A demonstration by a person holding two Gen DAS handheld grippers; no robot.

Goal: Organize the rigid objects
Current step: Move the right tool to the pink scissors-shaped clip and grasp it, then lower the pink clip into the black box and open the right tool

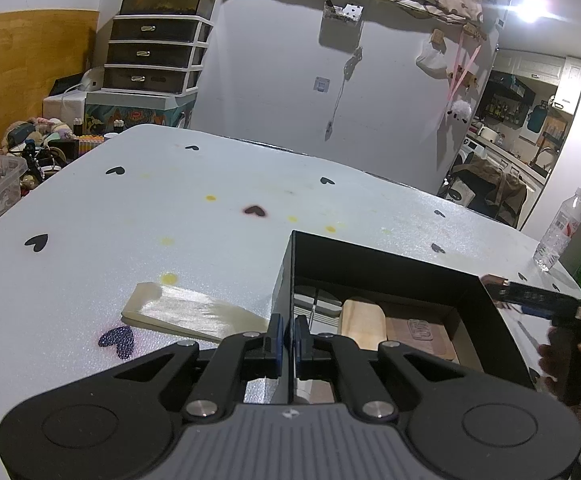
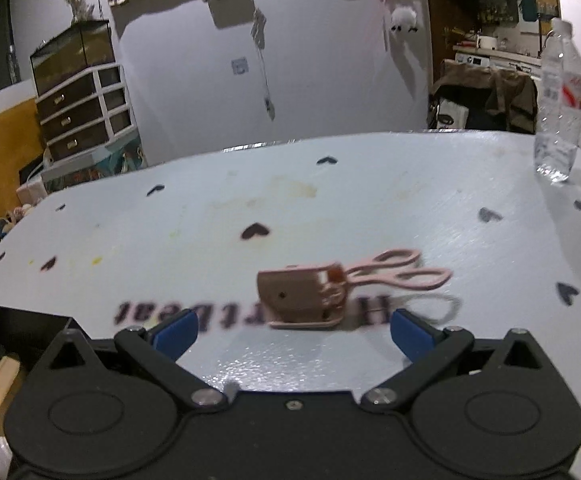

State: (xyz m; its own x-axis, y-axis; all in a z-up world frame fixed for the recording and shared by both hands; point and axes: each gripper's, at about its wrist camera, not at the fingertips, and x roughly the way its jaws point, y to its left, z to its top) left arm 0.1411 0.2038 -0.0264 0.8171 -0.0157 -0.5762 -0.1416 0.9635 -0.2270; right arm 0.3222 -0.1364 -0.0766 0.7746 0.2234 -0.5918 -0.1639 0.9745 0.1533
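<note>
A pink clip-like object [image 2: 302, 298] with two looped handles lies on the white worktop [image 2: 330, 208], blurred, just ahead of the right tongs [image 2: 292, 330], whose blue pads [image 2: 176, 330] stand wide apart with nothing between them. To its left sits a black box [image 1: 378, 268], open at the top, with wooden pieces [image 1: 364, 324] inside (their exact kind is hard to tell). The left tongs [image 1: 288, 342] are clamped on the box's near-left wall, one pad on each side. A pale flat board [image 1: 188, 312] rests on the worktop just beside the box. A clear water bottle [image 2: 560, 100] stands upright near the far right edge.
</note>
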